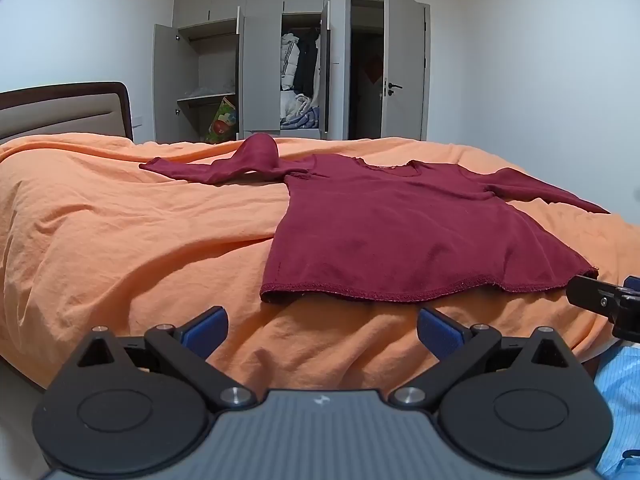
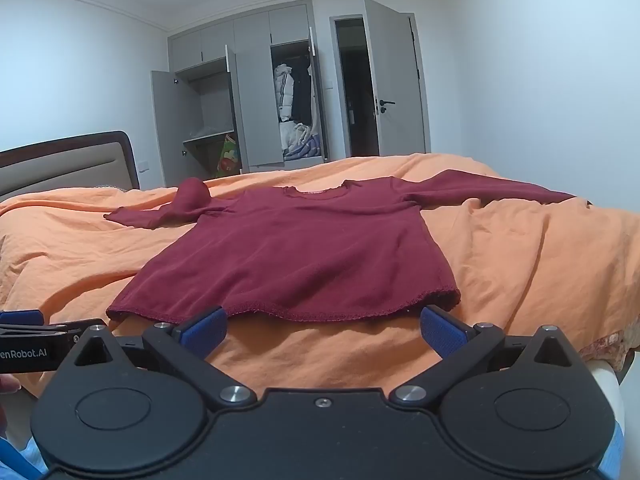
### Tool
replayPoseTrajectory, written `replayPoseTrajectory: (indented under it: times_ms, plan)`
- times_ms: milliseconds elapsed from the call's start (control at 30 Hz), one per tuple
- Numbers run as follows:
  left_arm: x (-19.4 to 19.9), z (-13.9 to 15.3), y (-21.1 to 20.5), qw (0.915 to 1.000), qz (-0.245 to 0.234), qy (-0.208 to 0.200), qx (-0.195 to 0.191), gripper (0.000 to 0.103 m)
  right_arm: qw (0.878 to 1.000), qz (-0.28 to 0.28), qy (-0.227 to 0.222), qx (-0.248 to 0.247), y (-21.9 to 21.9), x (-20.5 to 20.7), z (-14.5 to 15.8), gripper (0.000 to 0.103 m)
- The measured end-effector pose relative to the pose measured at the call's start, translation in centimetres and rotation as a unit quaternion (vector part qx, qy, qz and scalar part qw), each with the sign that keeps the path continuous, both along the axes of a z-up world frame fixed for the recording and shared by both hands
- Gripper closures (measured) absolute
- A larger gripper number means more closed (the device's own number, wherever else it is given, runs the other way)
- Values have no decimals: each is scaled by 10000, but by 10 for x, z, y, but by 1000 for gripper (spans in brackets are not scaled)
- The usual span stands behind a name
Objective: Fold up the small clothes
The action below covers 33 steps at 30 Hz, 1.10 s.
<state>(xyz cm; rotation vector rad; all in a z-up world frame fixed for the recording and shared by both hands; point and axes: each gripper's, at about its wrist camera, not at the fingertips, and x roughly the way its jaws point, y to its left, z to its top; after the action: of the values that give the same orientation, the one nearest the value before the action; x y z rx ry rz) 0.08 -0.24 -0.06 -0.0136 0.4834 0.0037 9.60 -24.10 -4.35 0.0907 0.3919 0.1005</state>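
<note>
Both tongs spread wide, empty, just short of shirt hem.

Left tongs [image 1: 322,330] and right tongs [image 2: 323,330] apart, gripping nothing, hovering over near edge of bed [image 1: 120,216]. Dark red shirt [image 2: 296,252] flat on orange cover [image 2: 540,260], hem nearest, neck far. Risk: pinching cover together with hem, dragging both. Far left sleeve [image 1: 224,164] humped and twisted, likely to fold lumpy unless smoothed. Right sleeve [image 2: 492,190] near bed edge, could slip off.

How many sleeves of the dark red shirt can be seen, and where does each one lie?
2. The left sleeve lies bunched with a raised hump toward the headboard; the right sleeve stretches flat across the orange bedcover.
</note>
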Motion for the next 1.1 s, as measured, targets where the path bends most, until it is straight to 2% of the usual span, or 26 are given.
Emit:
replayPoseTrajectory:
  times_ms: [1100]
  plan:
    - [1,-3,0,10000,-21,29,12,0,10000,0,36,18,0,1,-1,0]
